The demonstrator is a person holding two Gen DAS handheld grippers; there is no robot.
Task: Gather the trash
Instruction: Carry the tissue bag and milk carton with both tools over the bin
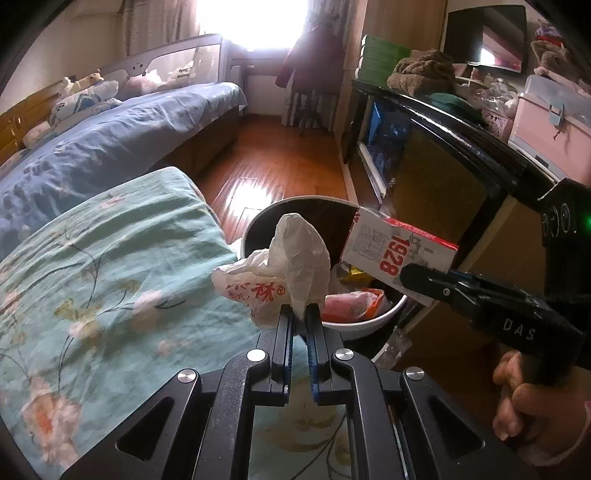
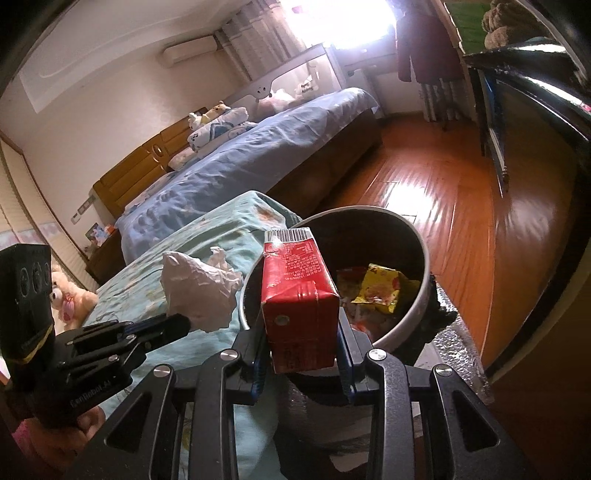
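— What sort of place is this?

— A bedroom in a home. A bed [image 2: 258, 147] under a blue quilt [image 1: 110, 144] fills the ten o'clock side, with a wooden headboard [image 2: 136, 173] and soft toys [image 2: 210, 114] by the pillows.

— Anything else homely?

— An air conditioner [image 2: 190, 50] on the wall at eleven o'clock, curtains [image 1: 162, 18] at a bright window [image 1: 255, 22] at twelve, a coat [image 1: 314, 55] hanging beside it, a wooden floor [image 1: 280, 155]. At two o'clock a dark cabinet [image 1: 443, 147] carries folded towels [image 1: 424, 70] and a pink box [image 1: 554, 125]. A round bin [image 2: 402, 332] stands beside a green flowered cover [image 1: 110, 277].
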